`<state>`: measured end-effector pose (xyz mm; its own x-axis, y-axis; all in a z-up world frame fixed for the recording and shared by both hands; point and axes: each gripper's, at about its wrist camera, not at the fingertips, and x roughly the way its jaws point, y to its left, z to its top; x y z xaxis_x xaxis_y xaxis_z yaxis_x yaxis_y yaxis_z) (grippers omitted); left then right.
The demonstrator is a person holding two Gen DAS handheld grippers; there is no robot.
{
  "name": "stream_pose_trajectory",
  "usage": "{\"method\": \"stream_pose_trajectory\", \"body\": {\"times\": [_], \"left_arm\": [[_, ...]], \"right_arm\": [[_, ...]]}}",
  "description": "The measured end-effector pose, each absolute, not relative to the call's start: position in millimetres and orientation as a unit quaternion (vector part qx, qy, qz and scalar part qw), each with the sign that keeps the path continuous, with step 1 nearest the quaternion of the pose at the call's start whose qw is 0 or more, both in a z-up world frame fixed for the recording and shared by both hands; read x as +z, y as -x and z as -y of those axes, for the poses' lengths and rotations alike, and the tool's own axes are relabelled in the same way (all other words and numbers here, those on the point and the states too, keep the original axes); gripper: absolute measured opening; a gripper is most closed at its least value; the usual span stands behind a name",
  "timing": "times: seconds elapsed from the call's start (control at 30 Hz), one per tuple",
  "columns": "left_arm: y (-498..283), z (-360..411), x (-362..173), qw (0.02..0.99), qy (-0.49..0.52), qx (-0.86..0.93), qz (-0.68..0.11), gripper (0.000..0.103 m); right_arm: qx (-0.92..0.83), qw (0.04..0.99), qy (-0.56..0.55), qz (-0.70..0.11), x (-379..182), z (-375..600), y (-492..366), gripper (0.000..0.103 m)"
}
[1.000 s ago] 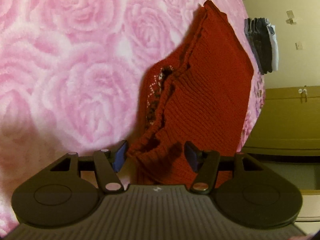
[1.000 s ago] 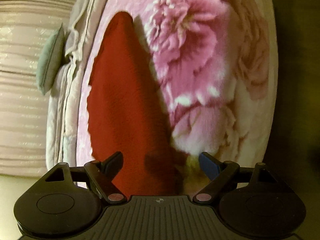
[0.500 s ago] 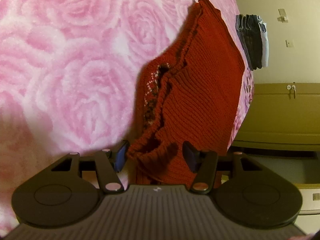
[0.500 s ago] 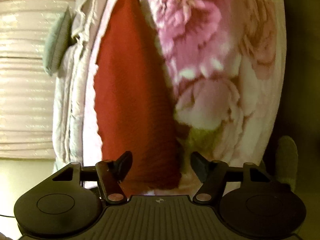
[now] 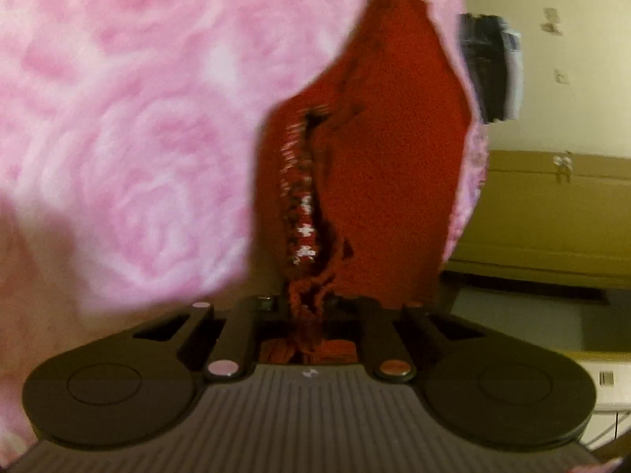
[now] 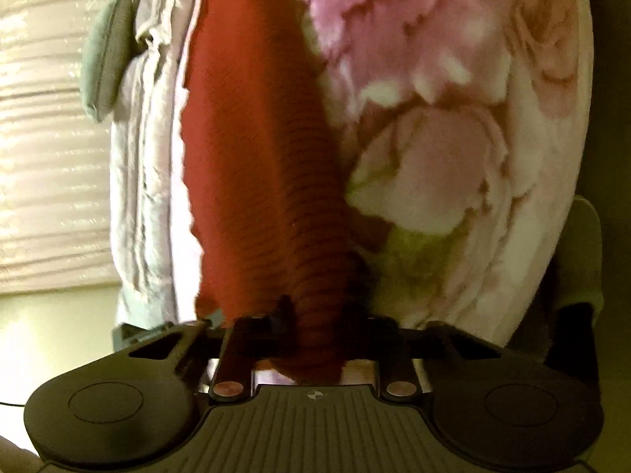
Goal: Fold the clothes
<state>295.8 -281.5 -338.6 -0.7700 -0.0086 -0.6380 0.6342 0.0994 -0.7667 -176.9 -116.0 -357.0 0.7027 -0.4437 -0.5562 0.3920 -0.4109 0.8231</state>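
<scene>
Left wrist view first: left gripper [image 5: 307, 307], jaws just closed tight on the bunched near edge of the red knit sweater [image 5: 394, 165], spread on the pink rose-print blanket [image 5: 130, 126], white-patterned trim showing along its fold. Right wrist view next: right gripper [image 6: 315, 323], jaws likewise just closed, pinching a ribbed edge of the same sweater [image 6: 252, 138], beside a pale quilt [image 6: 146, 181] and green cushion [image 6: 104, 59].
</scene>
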Motion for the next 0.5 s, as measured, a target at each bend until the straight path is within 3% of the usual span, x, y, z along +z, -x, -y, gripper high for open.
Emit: {"method": "stream_pose_trajectory", "body": {"times": [0.3, 0.5], "left_arm": [[-267.7, 355.2, -248.9, 0.224, -0.113, -0.699, -0.669, 0.007], [-208.4, 459.2, -257.9, 0.227, -0.066, -0.695, -0.679, 0.007]], "right_arm": [[-0.365, 0.558, -0.737, 0.11, -284.9, 178.1, 215.4, 0.012], [-0.394, 0.558, -0.713, 0.157, -272.7, 276.1, 250.0, 0.012]]}}
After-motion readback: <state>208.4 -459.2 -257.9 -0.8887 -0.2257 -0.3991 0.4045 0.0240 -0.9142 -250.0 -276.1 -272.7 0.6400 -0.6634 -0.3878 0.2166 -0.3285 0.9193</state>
